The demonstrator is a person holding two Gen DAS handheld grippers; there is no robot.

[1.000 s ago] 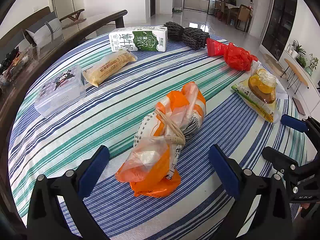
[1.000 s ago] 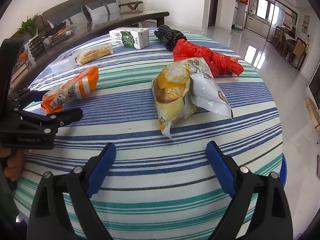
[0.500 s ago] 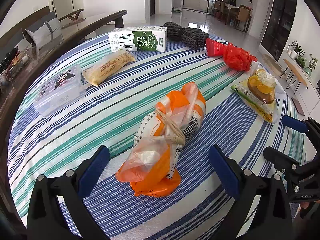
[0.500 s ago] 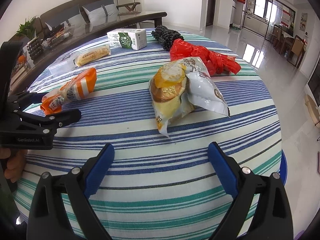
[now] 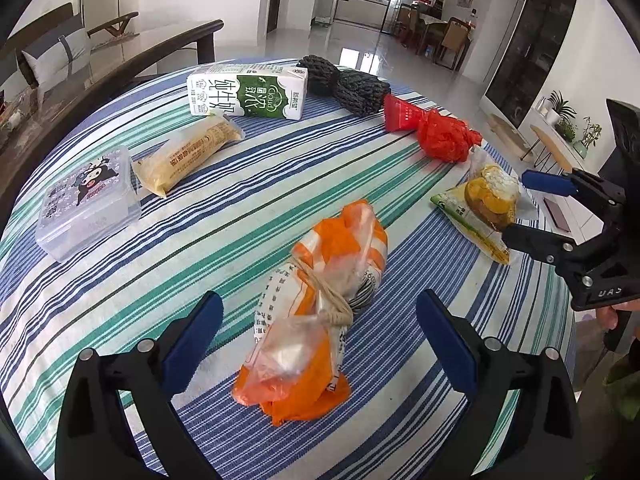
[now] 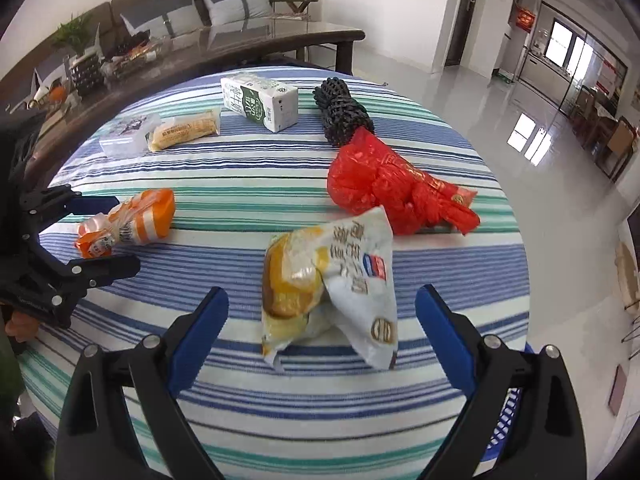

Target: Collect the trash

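While both grippers hang above a round tabletop (image 5: 248,200) under a blue, green and white striped cloth, neither holds anything. The left gripper (image 5: 320,344) has its jaws spread wide on either side of a knotted orange plastic bag (image 5: 320,304), which lies on the cloth between the blue pads without touching them. The right gripper (image 6: 322,332) is likewise spread around a crumpled snack wrapper (image 6: 328,284) showing a yellow bun.

Farther back lie a red plastic bag (image 6: 384,192), a bundle of black netting (image 6: 340,116), a green and white milk carton (image 5: 248,92), a long yellow packet (image 5: 188,152) and a clear plastic box (image 5: 88,204) with a cartoon lid. No bin is visible in either view.

Judging by the framing, each gripper appears to be lining up its first pick. For a good grasp, the left jaws should probably lower until the pads sit level with the bag's tied waist, where the bundle is narrowest and firmest, then close. The right jaws would do best to pinch the wrapper's bulky bun end, since the loose white flap could slip free.
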